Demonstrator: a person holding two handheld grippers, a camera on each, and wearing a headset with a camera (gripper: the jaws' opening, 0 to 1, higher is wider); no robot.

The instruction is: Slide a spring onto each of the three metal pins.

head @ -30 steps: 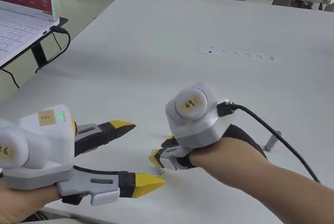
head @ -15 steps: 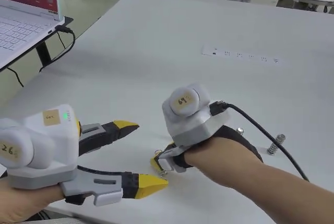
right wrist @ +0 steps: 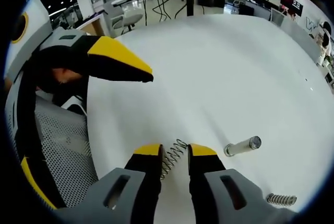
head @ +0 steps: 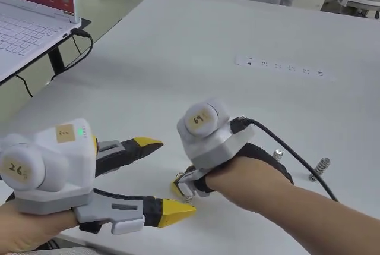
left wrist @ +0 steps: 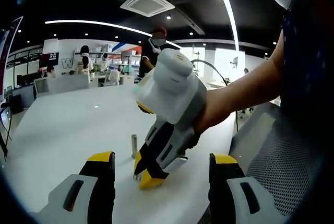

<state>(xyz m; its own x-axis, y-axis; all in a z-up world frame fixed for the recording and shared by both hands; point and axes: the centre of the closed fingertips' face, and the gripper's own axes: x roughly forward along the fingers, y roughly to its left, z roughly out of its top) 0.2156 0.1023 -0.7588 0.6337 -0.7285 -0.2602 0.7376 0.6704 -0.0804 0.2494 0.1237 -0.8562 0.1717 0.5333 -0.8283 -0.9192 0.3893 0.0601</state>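
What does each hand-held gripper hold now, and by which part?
Right hand-held gripper: a spring, gripped across its coils, one end past the tips. Left hand-held gripper: open, nothing.

"26" on left gripper (head: 173, 176) (round sticker (head: 16, 172))

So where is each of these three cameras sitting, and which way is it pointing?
Head view: on the person's headset, looks forward and down at the white workbench; shows the left claw, the right claw and a forearm.
Left gripper view: rides the left claw, looks along its open jaws at the right claw and a short metal pin.
Right gripper view: rides the right claw, looks along jaws closed on a small silver coil spring.
Shared: each gripper view shows the other claw.
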